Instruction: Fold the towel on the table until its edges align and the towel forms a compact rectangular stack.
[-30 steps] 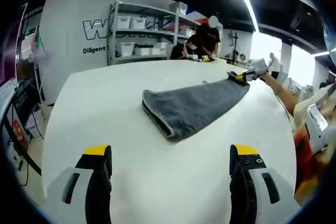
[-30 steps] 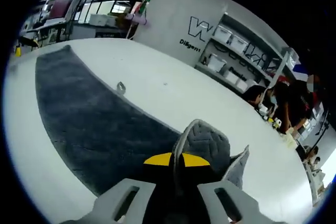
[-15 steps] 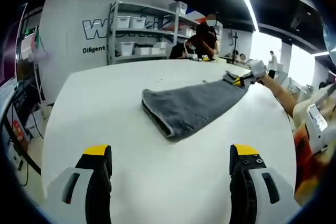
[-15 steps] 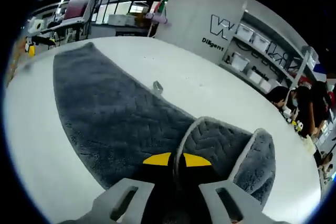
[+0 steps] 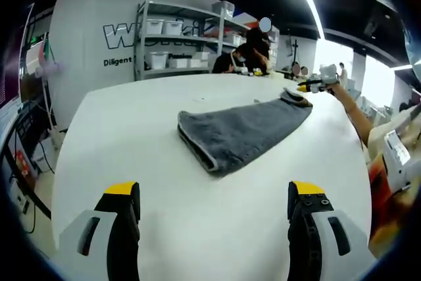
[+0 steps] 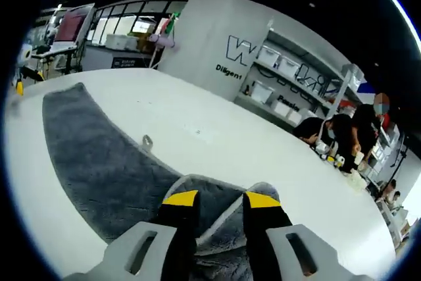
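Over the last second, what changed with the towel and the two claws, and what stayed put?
The right claw opened and let go of the towel corner, lifting off it; the bunched end now lies on the table. The left claw stayed open and empty, and the folded near end did not shift.

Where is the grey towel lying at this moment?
In the left gripper view the towel lies mid-table, ahead of the open left gripper; the right gripper hovers open at its far end.
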Motion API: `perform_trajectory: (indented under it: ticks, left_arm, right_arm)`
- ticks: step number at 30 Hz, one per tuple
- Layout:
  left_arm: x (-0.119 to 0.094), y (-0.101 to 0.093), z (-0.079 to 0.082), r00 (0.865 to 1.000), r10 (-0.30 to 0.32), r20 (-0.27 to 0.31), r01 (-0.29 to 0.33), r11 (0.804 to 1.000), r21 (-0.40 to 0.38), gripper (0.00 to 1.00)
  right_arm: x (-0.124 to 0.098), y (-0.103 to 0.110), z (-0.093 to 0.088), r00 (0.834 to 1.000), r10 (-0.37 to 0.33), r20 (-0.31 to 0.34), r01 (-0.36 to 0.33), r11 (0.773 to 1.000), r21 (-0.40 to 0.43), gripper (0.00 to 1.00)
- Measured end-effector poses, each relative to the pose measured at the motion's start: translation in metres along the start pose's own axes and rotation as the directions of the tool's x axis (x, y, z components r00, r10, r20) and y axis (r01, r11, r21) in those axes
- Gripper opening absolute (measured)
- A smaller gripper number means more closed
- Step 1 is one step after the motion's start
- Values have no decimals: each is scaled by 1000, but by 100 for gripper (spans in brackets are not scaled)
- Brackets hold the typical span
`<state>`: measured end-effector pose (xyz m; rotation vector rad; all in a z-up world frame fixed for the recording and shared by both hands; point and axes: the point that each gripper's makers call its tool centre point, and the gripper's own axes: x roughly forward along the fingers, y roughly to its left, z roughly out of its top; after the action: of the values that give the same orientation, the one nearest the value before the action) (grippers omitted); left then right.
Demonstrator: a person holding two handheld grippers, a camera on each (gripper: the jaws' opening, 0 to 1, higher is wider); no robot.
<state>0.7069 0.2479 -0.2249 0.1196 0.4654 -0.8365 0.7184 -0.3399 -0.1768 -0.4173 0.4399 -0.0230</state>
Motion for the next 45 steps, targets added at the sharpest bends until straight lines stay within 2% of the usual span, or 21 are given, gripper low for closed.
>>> perform_trajectory:
  ticks: [1,4,5,8,10,13,16,18,21,22,27,33,38,42,45]
  left_arm:
    - [0,0,0,1000,-1,-1,1,1000,1,91]
    - [0,-1,0,1000,-2,0,2,1000,3,91]
    - [-1,-1,1,1000,-2,2,2,1000,4,91]
    - [-1,-1,1,1000,-2,4,2,1000,5,91]
    - [-1,-2,1,1000,-2,4,2,1000,5,91]
    - [-1,-1,-1,1000,0,-2,0,1000,7,91]
    - [-2,0,0,1000,2,-2,-2,1000,7,91]
    - [-2,-1,0,1000,1,-1,-1,1000,8,91]
    - [-1,-2,0,1000,-1,-1,1,1000,8,91]
    - [-1,-2,-1,1000,-1,-3,1,1000,8,91]
    - [-1,-3,-1,1000,-3,-5,3,1000,9,91]
    - [0,-2,-1,1000,-4,-7,4,1000,7,91]
    - [1,-4,-2,1000,-5,-8,5,1000,8,91]
    - [1,-3,-2,1000,-6,-9,6,1000,6,91]
    - [1,-3,-2,1000,-4,-11,4,1000,7,91]
  right_arm:
    - [5,-1,-1,1000,11,-24,-11,1000,3,23]
    - [15,-10,-11,994,-34,-100,30,999,-39,21]
    - [20,-7,-22,987,-27,-156,17,998,-59,20]
    - [27,9,-35,978,31,-205,-36,999,-23,19]
    - [29,14,-42,974,43,-224,-48,999,-17,19]
    - [26,14,-55,959,-4,-284,-23,995,-94,19]
    - [22,10,-59,951,-43,-305,5,992,-123,16]
    - [20,4,-59,949,-69,-307,26,989,-144,8]
    - [17,1,-62,949,-68,-309,20,987,-156,0]
    - [17,3,-62,951,-45,-306,0,989,-145,0]
    - [11,7,-58,960,-25,-279,-15,990,-143,0]
    - [-2,7,-33,983,-25,-183,-1,990,-140,0]
    - [-16,13,-15,993,-12,-120,-6,988,-152,0]
    - [-25,35,-6,995,53,-80,-65,985,-159,0]
    - [-28,50,-6,992,95,-85,-108,979,-173,0]
